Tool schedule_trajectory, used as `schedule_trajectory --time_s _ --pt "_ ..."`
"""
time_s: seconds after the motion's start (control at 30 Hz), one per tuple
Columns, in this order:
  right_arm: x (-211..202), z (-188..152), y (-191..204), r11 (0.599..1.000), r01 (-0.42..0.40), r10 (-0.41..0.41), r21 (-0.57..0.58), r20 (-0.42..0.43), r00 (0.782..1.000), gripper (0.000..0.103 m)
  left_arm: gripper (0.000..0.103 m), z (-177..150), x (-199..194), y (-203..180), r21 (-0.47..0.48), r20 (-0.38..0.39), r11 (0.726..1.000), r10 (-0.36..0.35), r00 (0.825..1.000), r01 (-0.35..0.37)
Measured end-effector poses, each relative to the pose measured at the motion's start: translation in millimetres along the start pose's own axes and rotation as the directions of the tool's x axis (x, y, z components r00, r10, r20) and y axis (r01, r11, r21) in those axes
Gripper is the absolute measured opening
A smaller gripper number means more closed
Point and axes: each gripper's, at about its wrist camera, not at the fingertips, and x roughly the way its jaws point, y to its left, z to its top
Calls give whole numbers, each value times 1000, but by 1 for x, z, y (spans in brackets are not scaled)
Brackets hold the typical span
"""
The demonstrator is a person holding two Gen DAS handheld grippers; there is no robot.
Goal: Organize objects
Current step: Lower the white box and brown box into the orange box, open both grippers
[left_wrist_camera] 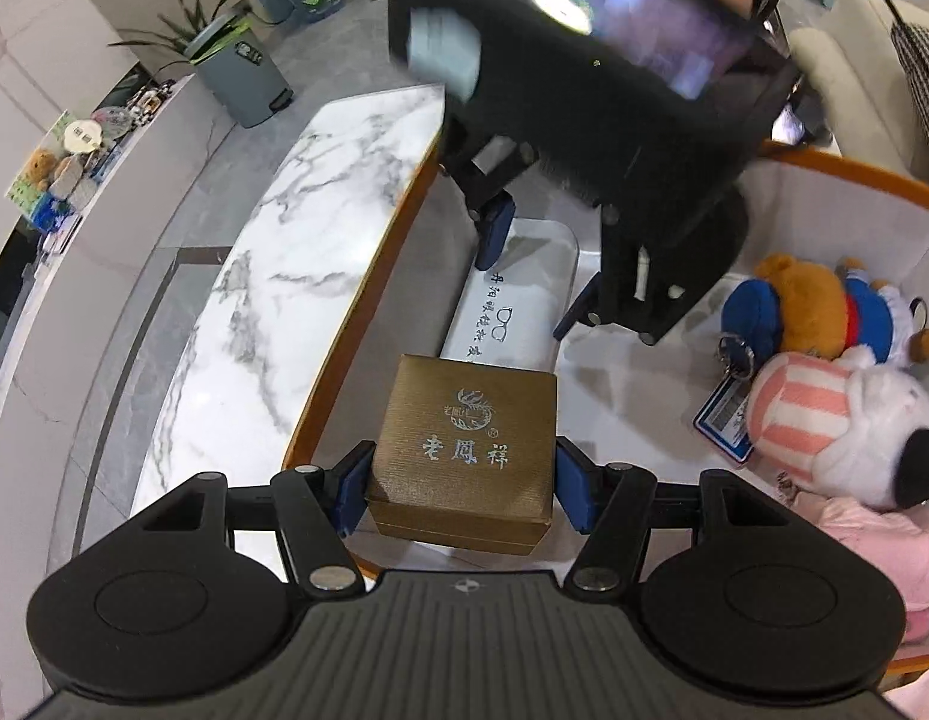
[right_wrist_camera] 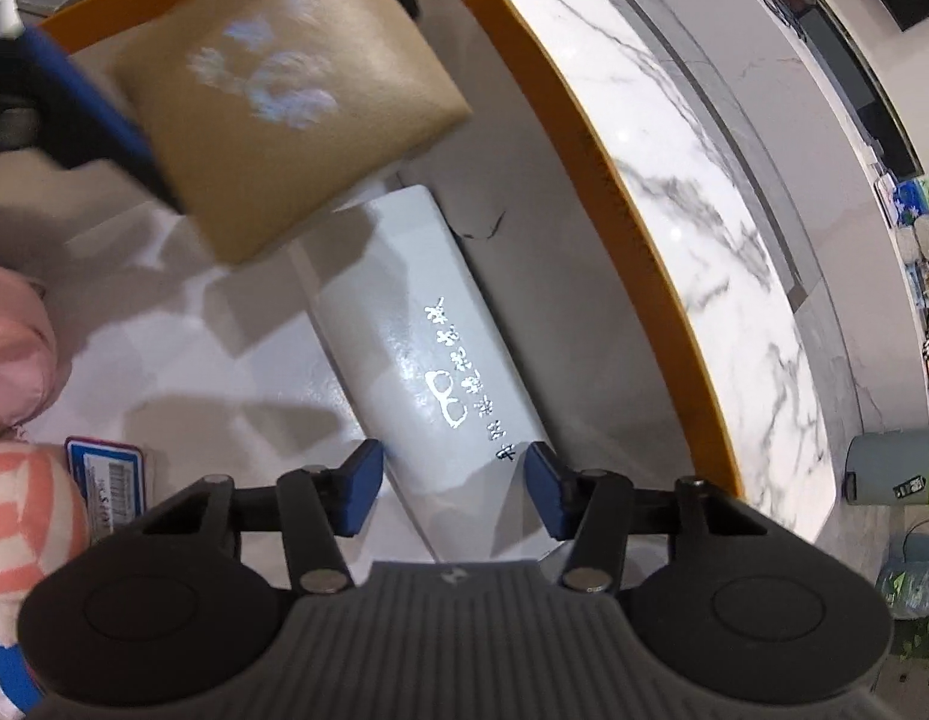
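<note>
My left gripper (left_wrist_camera: pixel 461 480) is shut on a gold gift box (left_wrist_camera: pixel 464 450) with silver lettering, held above the white floor of an orange-rimmed bin (left_wrist_camera: pixel 368 300). The box also shows blurred in the right wrist view (right_wrist_camera: pixel 284 96). A white glasses case (right_wrist_camera: pixel 428 372) lies on the bin floor along its rim. My right gripper (right_wrist_camera: pixel 452 480) is open, its blue pads on either side of the case's near end, not pressing it. The right gripper also shows in the left wrist view (left_wrist_camera: pixel 530 288) over the case (left_wrist_camera: pixel 512 300).
Plush toys lie in the bin: a brown bear in blue (left_wrist_camera: pixel 824 306) and a white dog with a pink-striped hat (left_wrist_camera: pixel 848 426), beside a blue tag (left_wrist_camera: pixel 725 420). A marble tabletop (left_wrist_camera: pixel 296 276) surrounds the bin. A grey pedal bin (left_wrist_camera: pixel 242 78) stands on the floor.
</note>
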Motion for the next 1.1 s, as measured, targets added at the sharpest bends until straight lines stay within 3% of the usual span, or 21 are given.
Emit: schedule_trajectory --time_s 0.13,0.23,0.33,0.47,0.77,0.97,1.1 --pt "-33 -3 1 996 -86 80 37 156 985 62 71 1 10 0 41 -21 999 -7 1000 8" --pt "-44 5 5 992 -124 115 26 210 971 57 71 3 14 1 53 -37 998 -17 999 19" --pt "-51 18 27 985 -167 155 37 219 963 35 71 3 17 0 89 -48 996 -15 999 19" --pt "-48 14 27 985 -172 163 19 230 959 30 72 1 24 6 82 -87 996 -38 996 45" --pt "-40 7 37 978 -209 198 17 256 946 27 74 -4 25 7 88 -116 996 -22 993 33" --pt "-37 -8 28 974 -226 215 19 252 944 27 74 -6 10 9 73 -75 997 -19 997 24" --pt "-40 -12 30 975 -223 212 15 255 943 28 74 -8 -6 18 7 -33 999 -37 999 37"
